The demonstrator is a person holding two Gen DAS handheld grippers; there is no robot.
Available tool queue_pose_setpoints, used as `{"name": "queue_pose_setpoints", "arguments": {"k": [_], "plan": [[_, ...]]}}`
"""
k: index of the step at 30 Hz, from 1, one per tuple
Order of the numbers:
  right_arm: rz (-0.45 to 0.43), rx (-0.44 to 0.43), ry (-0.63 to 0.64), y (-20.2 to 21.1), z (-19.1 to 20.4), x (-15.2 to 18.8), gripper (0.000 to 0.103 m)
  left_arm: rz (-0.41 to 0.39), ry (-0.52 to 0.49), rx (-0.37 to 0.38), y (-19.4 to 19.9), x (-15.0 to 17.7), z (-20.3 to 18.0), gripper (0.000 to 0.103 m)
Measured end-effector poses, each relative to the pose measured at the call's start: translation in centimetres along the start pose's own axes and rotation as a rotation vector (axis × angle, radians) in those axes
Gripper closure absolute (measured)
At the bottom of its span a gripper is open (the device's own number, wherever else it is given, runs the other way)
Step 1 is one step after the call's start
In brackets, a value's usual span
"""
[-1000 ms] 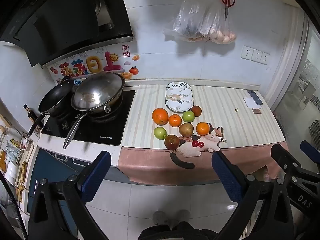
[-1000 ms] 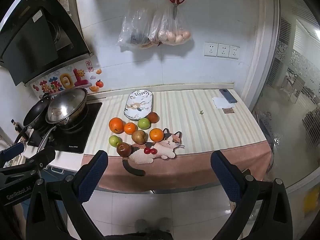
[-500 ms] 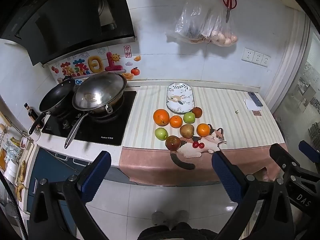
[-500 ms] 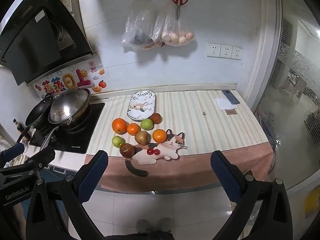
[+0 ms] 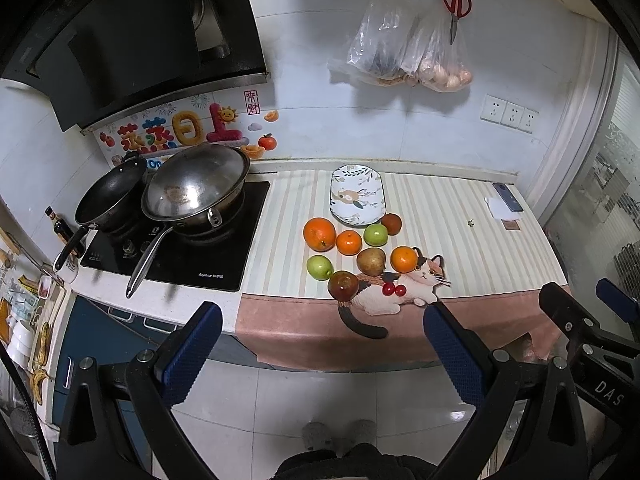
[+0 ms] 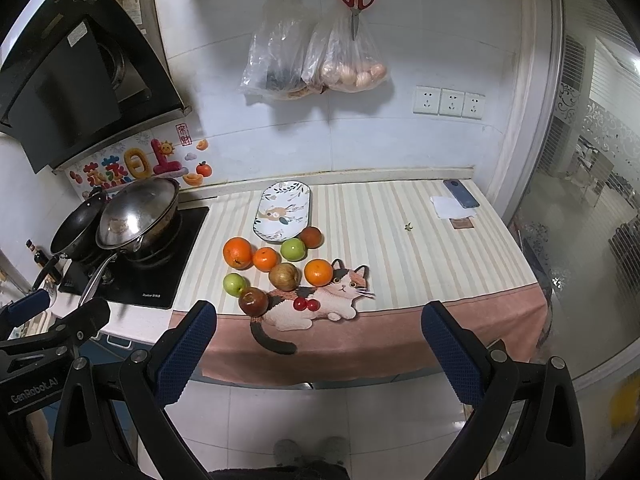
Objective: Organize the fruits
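While jaws wide: fruits [image 5: 352, 252] by plate [image 5: 357, 194], L [image 5: 320, 344] & R gripper [image 6: 318, 338] clear.

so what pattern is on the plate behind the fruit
White plate with leaves and a small animal figure, clearest in the right wrist view.

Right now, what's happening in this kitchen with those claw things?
A person holds two grippers, the left gripper and right gripper, both open and empty, short of the counter. Oranges, green apples and other fruit sit loose beside an empty oval plate. Nothing is picked up yet.
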State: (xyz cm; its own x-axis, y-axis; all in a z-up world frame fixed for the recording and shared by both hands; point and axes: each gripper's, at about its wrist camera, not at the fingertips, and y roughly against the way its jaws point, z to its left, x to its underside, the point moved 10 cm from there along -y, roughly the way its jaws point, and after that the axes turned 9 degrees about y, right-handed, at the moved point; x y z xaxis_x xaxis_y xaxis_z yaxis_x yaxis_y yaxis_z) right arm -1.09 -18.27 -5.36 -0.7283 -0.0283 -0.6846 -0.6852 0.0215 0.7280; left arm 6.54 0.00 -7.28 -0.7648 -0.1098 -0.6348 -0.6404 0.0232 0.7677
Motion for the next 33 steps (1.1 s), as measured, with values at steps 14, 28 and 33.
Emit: {"name": "queue_pose_setpoints", "arguments": {"k": [14,28,33], "plan": [[-0.001,-0.003,-0.002,0.06,-0.2,-0.08,0.0,-0.001,0.003,0.004,-0.18,-0.02,-0.06,0.0],[-0.008,-0.006,-0.004,0.05,-0.14,-0.59,0.0,-0.005,0.006,0.003,-0.24,-0.27,-0.02,0.0],[-0.011,-0.007,0.0,0.21,-0.06,-0.82,0.0,-0.007,0.011,0.004,-0.11,-0.55,0.33,0.0]]}}
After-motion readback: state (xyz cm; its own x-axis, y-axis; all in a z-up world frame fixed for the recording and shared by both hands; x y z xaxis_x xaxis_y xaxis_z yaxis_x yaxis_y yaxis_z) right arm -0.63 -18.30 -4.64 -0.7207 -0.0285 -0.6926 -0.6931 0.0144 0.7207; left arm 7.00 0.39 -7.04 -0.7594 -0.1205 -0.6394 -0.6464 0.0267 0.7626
